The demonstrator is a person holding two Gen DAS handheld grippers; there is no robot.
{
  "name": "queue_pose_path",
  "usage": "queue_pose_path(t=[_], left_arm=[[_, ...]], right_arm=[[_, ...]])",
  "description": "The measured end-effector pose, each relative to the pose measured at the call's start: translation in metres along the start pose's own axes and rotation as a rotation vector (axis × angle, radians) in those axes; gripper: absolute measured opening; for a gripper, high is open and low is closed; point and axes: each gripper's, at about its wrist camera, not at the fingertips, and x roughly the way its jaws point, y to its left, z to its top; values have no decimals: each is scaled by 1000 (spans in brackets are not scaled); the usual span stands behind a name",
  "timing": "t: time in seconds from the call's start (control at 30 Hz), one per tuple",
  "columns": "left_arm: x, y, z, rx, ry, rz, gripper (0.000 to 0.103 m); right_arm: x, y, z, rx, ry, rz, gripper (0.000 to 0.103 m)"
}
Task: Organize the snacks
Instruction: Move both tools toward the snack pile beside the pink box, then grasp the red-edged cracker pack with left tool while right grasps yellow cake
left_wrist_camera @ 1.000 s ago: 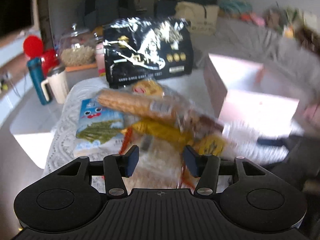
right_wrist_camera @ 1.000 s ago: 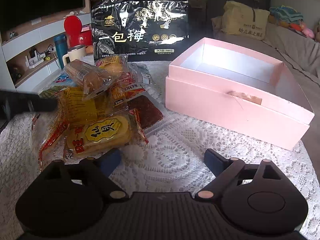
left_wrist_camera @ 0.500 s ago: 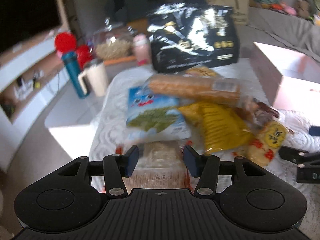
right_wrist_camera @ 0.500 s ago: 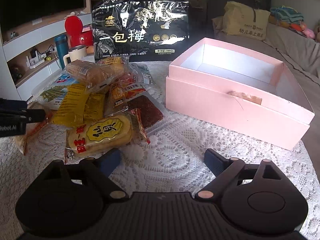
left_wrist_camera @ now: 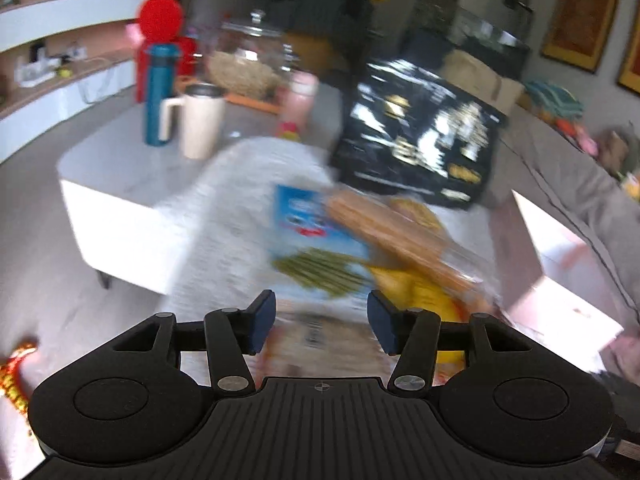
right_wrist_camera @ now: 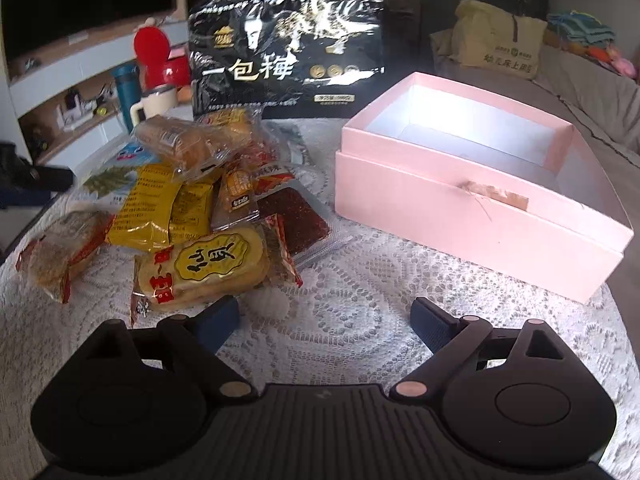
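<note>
A heap of snack packets [right_wrist_camera: 192, 200] lies on the lace-covered table, left of an open pink box [right_wrist_camera: 460, 184] with nothing in it. One brown cracker packet [right_wrist_camera: 60, 252] lies flat, apart from the heap's left side. In the left wrist view this cracker packet [left_wrist_camera: 320, 340] shows blurred low between the fingers of my left gripper [left_wrist_camera: 320, 320], whose pads stand apart from it. From the right wrist view the left gripper [right_wrist_camera: 36, 180] is a dark blur above that packet. My right gripper [right_wrist_camera: 324, 316] hovers open over bare lace, just in front of a round yellow rice-cracker packet [right_wrist_camera: 208, 268].
A big black snack bag [right_wrist_camera: 288, 60] stands upright behind the heap. Beyond the table's left edge are a teal bottle [left_wrist_camera: 160, 92], a cream mug [left_wrist_camera: 200, 120], a glass jar [left_wrist_camera: 248, 64] and a red fan [left_wrist_camera: 160, 20]. A grey sofa [right_wrist_camera: 592, 92] runs behind the box.
My left gripper swept left along the heap's edge and rolled; the brown cracker packet came out of the heap and now lies flat on the lace. The right gripper stayed still.
</note>
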Motion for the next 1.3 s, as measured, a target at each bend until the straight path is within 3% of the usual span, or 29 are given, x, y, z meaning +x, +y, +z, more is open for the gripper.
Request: queue_pose_path(t=[0.07,0.1,0.3,0.43,0.63,0.8,0.87,0.93,1.1,1.3], left_arm=[[-1,15,0,-29,8,6,56],[-1,22,-1,-43,20,4,56],[14,35,-14,-37,147,-68,57],[18,25,-21,3,160,-136,59],[26,-5,-27,147,157,-119,76],[30,-21,-31,179,142,-88,80],[29,-22,-31,165,142,-82,78],[26,-22,-32,149,136,-74,70],[10,-14,-38,99,86,-93,53],[-12,-6,-33,43,29,-152,33]], right_arm=[[-1,1,2,-12,13,6,92],[-4,3,4,-23,21,13,87],[-40,41,25,-80,-43,186,86],[-31,65,32,-79,26,287,86],[-13,77,16,-122,74,181,82],[-33,59,2,-168,-7,97,82],[-41,48,-3,-164,-20,63,82],[-45,35,-4,-129,-9,50,82],[-44,5,-2,33,54,95,82],[-19,18,15,126,119,143,82]])
